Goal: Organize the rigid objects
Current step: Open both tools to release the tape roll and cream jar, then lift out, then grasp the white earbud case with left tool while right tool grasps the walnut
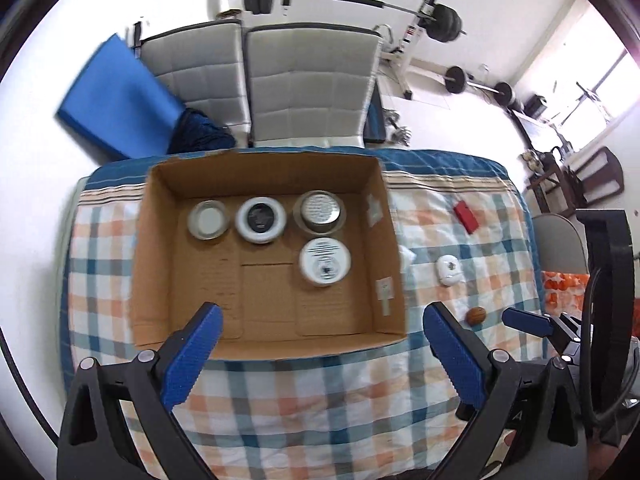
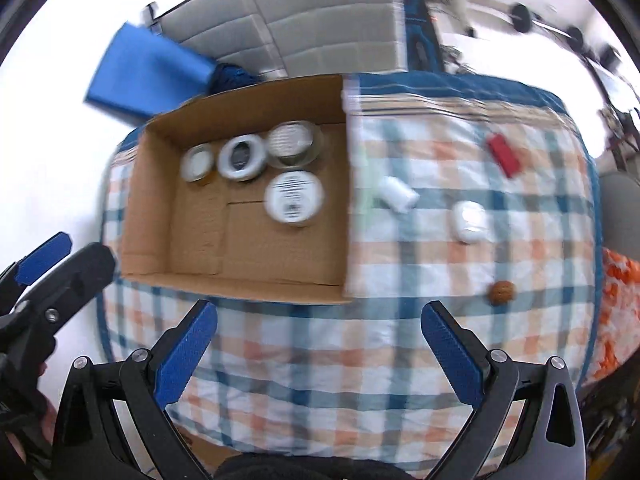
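Your left gripper [image 1: 322,324] hangs above the near wall of an open cardboard box [image 1: 154,264], its blue-padded jaws spread wide and holding nothing. Your right gripper [image 2: 318,326] hovers over the checked tablecloth [image 2: 320,368] just in front of the same box, jaws likewise wide apart and empty.

Inside the box, four round containers sit toward the far right: a small white-lidded jar [image 1: 208,220], a white-rimmed tin with a dark centre [image 1: 261,218] and a glass jar with a printed white lid [image 1: 320,211] stand in a row along the back wall. A white printed-lid tub [image 1: 325,266] sits just in front of the glass jar. The near half of the box floor is bare cardboard.

Out on the table, right of the box, four items lie apart from one another: a white cylinder [image 2: 398,194] on its side close to the box wall, a white earbud-style case [image 2: 469,222] farther right, a small red box [image 2: 505,154] toward the far edge, and a walnut [image 2: 503,292] near the front. Two grey padded chairs [image 1: 312,80] stand behind the table, a barbell rack [image 1: 424,12] beyond them.
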Action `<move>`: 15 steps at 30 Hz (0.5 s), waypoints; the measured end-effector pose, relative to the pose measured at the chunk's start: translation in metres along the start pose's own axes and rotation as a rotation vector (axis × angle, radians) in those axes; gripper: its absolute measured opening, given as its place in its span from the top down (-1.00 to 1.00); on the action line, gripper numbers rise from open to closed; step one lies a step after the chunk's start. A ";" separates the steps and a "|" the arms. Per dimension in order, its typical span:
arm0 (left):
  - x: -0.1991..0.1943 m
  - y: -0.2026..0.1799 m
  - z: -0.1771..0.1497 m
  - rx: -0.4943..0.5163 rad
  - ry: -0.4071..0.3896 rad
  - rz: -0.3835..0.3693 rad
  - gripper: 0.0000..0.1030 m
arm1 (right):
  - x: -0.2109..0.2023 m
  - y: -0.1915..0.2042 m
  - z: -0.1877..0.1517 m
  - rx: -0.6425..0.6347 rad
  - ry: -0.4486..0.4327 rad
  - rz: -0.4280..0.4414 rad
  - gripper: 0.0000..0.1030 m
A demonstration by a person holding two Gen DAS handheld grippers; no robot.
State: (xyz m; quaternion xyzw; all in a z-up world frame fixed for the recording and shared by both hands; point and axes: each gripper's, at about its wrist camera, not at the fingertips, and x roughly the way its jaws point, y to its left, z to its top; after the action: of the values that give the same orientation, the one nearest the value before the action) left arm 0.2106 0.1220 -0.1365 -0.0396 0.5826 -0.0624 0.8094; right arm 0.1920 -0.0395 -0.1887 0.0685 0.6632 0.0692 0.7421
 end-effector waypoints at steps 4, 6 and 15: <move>0.034 -0.050 0.014 0.050 0.048 -0.044 -0.99 | 0.005 -0.072 0.002 0.119 0.007 -0.072 -1.00; 0.052 -0.075 0.020 0.079 0.068 -0.054 -0.99 | 0.013 -0.110 0.002 0.182 0.020 -0.096 -1.00; 0.138 -0.157 0.026 0.149 0.154 0.028 -0.99 | 0.105 -0.227 -0.004 0.399 0.160 -0.081 -0.92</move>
State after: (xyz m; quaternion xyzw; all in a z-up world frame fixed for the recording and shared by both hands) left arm 0.2702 -0.0539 -0.2362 0.0338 0.6374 -0.0973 0.7636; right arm 0.2025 -0.2414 -0.3356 0.1817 0.7227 -0.0879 0.6610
